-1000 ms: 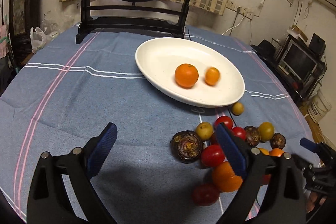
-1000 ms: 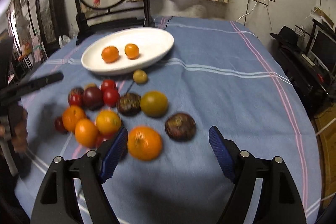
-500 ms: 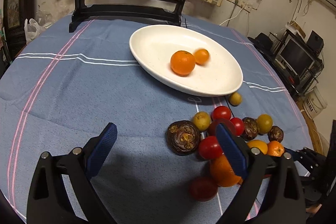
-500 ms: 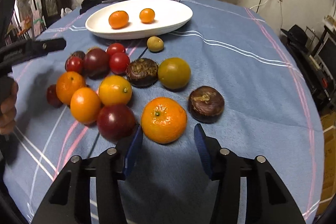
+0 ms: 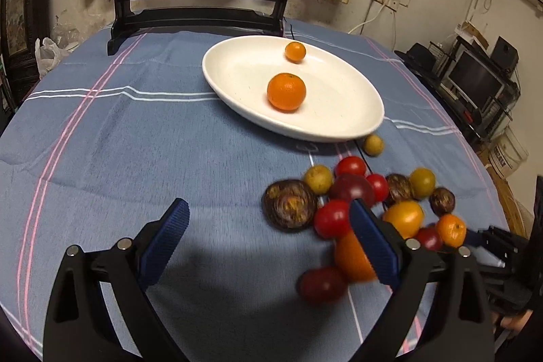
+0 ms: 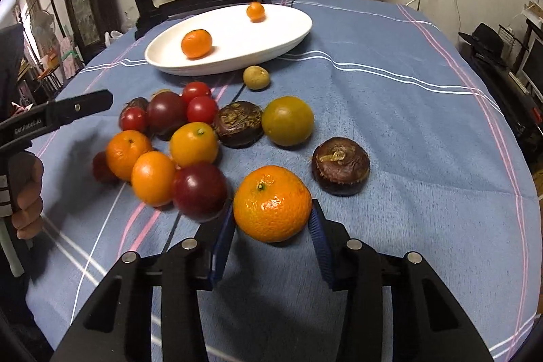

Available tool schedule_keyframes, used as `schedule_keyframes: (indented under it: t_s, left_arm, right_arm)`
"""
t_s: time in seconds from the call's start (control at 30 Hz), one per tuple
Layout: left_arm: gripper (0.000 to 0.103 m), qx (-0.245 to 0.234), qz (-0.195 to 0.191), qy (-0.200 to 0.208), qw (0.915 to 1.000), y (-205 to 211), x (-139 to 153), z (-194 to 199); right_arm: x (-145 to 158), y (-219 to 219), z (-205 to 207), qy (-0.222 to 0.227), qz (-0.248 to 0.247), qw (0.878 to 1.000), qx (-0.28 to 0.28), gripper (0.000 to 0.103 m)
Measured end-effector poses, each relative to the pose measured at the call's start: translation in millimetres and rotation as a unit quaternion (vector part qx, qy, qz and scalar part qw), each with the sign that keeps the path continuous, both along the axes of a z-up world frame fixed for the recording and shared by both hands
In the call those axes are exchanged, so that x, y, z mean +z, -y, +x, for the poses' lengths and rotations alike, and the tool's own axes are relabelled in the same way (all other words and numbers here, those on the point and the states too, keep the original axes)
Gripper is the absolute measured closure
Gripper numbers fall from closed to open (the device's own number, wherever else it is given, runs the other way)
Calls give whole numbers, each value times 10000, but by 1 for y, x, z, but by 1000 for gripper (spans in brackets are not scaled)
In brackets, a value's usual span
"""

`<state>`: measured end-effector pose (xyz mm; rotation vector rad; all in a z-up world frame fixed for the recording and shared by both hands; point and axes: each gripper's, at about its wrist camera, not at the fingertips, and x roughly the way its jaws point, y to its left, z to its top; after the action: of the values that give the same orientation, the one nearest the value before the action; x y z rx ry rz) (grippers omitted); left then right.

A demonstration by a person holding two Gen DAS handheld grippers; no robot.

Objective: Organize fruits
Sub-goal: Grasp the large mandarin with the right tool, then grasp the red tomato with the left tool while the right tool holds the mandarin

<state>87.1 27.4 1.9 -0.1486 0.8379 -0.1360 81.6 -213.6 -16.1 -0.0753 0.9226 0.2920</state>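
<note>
Mandarin [image 6: 272,203] between right hand-held gripper [image 6: 271,241] pads

A large mandarin [image 6: 272,203] sits stem-up at the near edge of a loose heap of mandarins, red tomatoes [image 6: 202,109] and dark water chestnuts [image 6: 340,165] (blue cloth beneath). Two mandarins [image 6: 196,43] lie in the white oval dish [image 6: 292,34].

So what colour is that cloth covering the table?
Blue tablecloth, with thin white and pink stripes crossing it; the right wrist view shows it best.
</note>
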Motion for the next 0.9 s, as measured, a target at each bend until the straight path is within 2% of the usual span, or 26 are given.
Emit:
schedule_keyframes:
  t_s: [0.17,0.43,0.6,0.7,0.77,0.9]
  left_arm:
    - [10,-326,462,-10,9984,12,-2,-23]
    - [11,-677,806,-298,9940,35,-21,-34]
    - [28,-847,707,-409,9931,39,-25,-31]
    - [45,-1068,530,-368,9922,42,-23,-31]
    - [47,-1203,595,-311,9905,49,-24,-31]
    - [48,-1322,549,-543,9882,53,-30,-25]
  right_arm:
    - [3,6,-6,51,129,9999,-15,59]
    - [8,11,-16,179,246,9995,-31,59]
    - [9,15,-17,160,345,9992,-79,59]
    - [10,17,-18,164,459,9988,-101,59]
    - [11,16,-19,173,482,9987,-87,59]
    - [14,13,-23,224,481,9986,-5,59]
